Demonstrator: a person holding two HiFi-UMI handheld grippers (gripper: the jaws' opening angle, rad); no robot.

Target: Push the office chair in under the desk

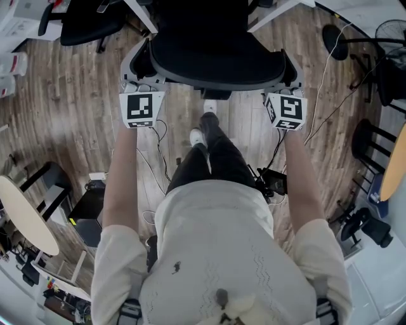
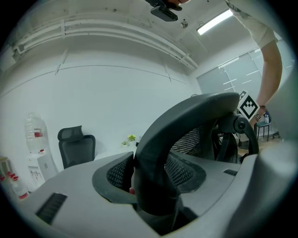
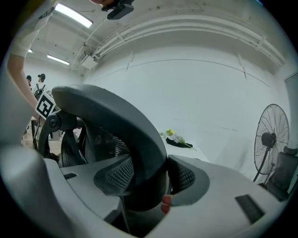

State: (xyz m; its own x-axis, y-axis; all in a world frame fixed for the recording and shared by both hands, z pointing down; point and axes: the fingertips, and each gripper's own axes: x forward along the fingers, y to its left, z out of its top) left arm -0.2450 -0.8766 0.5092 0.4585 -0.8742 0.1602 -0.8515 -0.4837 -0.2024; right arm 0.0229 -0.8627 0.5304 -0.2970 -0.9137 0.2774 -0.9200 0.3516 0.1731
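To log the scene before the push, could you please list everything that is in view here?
office chair: one, black, straight ahead, back rim gripped at both ends
desk: one, white legs, just beyond the chair
second office chair: one, black, by the far wall
flowers: one bunch, yellow and green, on a white surface
floor fan: one, dark, far right
water bottle: one, clear, far left
round table: one, beige, lower left
floor: wood planks
cables: several, on the floor
left gripper: grey fingers shut on the rim
right gripper: likewise
person: pale top, dark trousers
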